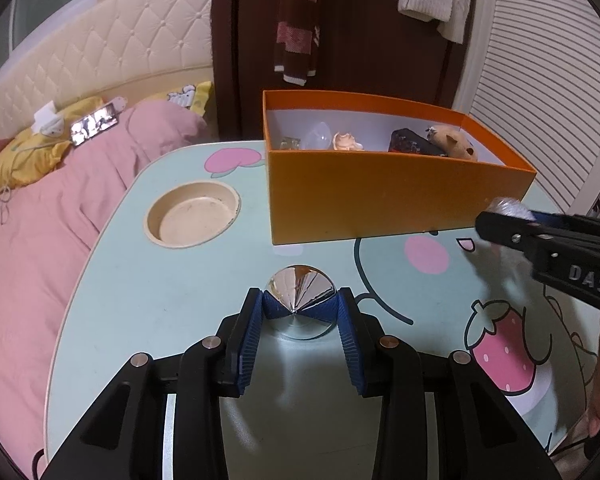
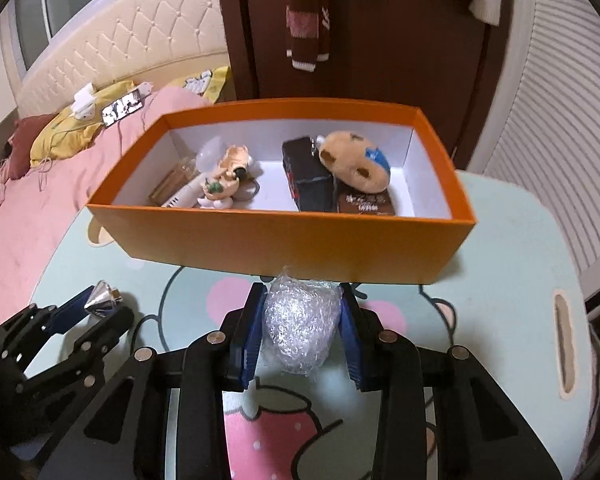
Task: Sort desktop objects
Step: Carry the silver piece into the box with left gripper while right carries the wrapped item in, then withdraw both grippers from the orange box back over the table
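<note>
My left gripper point(image 1: 300, 300) is shut on a shiny silver cone point(image 1: 300, 294), held just above the mint-green cartoon table point(image 1: 160, 300). My right gripper point(image 2: 302, 298) is shut on a crumpled ball of clear plastic wrap point(image 2: 300, 320), held above the table just in front of the orange box point(image 2: 284, 240). The box point(image 1: 380, 196) holds a brown plush toy point(image 2: 354, 162), a dark box point(image 2: 308, 178), a small figurine point(image 2: 226, 178) and other small items. The left gripper with the cone point(image 2: 102, 298) shows at the left of the right wrist view. The right gripper point(image 1: 500, 216) shows at the right of the left wrist view.
A round beige cup recess point(image 1: 192, 216) is sunk into the table left of the box. A bed with a pink quilt point(image 1: 40, 220) lies along the table's left edge. A dark door point(image 1: 360, 40) with hung clothes stands behind the box. A hand slot point(image 2: 564, 344) is cut in the table's right side.
</note>
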